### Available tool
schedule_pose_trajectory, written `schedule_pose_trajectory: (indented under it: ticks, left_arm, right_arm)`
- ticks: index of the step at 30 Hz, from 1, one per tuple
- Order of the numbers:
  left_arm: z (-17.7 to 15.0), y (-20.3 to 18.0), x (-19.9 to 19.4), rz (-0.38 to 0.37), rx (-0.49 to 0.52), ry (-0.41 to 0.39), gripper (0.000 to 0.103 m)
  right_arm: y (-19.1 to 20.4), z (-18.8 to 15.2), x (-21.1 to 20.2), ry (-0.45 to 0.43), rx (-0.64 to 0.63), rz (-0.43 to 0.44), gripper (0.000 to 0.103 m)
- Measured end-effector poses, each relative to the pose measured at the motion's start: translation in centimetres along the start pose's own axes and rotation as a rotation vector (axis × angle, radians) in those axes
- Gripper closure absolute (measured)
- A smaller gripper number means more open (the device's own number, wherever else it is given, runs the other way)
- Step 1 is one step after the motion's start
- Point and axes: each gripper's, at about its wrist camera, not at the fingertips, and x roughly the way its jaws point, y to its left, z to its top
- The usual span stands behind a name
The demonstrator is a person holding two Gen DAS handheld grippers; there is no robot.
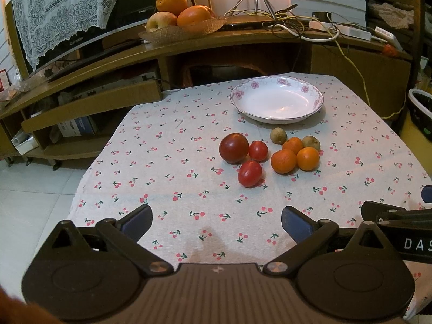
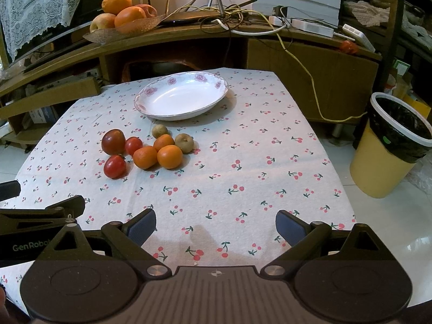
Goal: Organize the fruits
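Note:
A white plate with pink flowers (image 1: 278, 98) (image 2: 181, 95) stands empty at the far side of the cherry-print tablecloth (image 1: 189, 162) (image 2: 243, 162). In front of it lie three red tomatoes (image 1: 233, 147) (image 2: 113, 141), three small oranges (image 1: 283, 161) (image 2: 170, 156) and two small brown fruits (image 1: 278, 135) (image 2: 184, 142), all close together. My left gripper (image 1: 216, 222) is open and empty, near the table's front edge. My right gripper (image 2: 216, 225) is open and empty, beside the left one.
A wooden TV stand (image 1: 189, 46) behind the table carries a basket of large oranges and apples (image 1: 178, 13) (image 2: 121, 16) and tangled cables (image 2: 229, 19). A yellow waste bin with a black liner (image 2: 391, 145) stands on the floor to the right.

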Motion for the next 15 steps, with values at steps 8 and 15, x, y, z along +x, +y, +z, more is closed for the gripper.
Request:
schedule_pose_trajectory:
  ticks: [8,15]
  left_arm:
    - [0.00,0.04,-0.09,0.004,0.005,-0.001,0.000]
    - [-0.01,0.06,-0.10,0.004,0.005,-0.001,0.000]
  right_arm:
    - [0.22,-0.13,-0.03,0.000,-0.002,0.000,0.008]
    - [0.60,-0.42,-0.17,0.001,-0.002,0.004,0.009]
